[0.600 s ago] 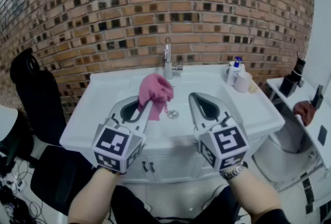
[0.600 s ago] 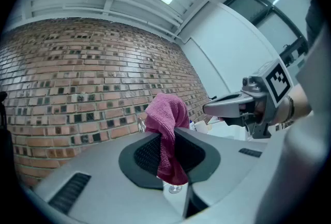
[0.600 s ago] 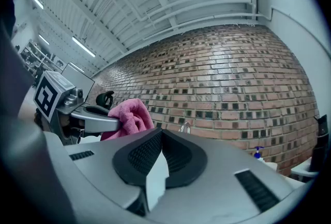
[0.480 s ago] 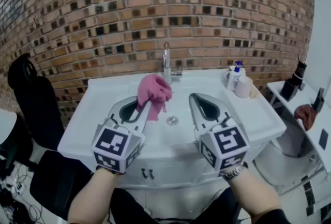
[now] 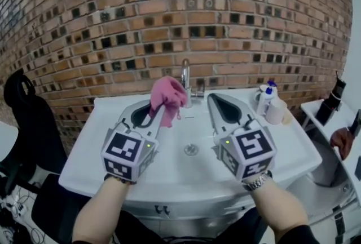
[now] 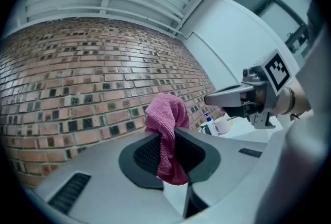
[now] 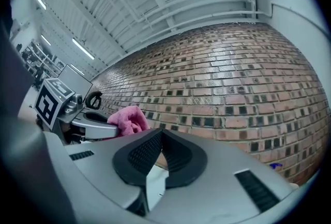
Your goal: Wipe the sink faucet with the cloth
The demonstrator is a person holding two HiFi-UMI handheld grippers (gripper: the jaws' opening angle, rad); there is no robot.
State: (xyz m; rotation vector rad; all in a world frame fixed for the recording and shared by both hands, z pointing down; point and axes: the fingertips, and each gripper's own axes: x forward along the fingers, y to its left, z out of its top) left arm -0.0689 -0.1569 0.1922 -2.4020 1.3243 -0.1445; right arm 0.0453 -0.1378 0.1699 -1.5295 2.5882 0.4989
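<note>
A chrome faucet [image 5: 185,71] stands at the back of the white sink [image 5: 101,164], against the brick wall. My left gripper [image 5: 159,109] is shut on a pink cloth [image 5: 167,97], which bunches above the jaw tips just left of the faucet; I cannot tell whether they touch. In the left gripper view the cloth [image 6: 166,124] hangs pinched between the jaws of the left gripper [image 6: 168,135]. My right gripper [image 5: 212,100] is shut and empty, a little right of the faucet. In the right gripper view its jaws [image 7: 161,136] meet, with the cloth [image 7: 129,119] off to the left.
A pump bottle [image 5: 266,97] and a white cup [image 5: 276,110] stand on the sink's back right corner. The drain [image 5: 192,150] lies in the basin between my hands. A black chair [image 5: 22,119] is at the left, a side shelf [image 5: 333,124] at the right.
Both grippers have moved forward over the basin. The cloth now sits level with the faucet and close beside it. The grip on the cloth is unchanged.
</note>
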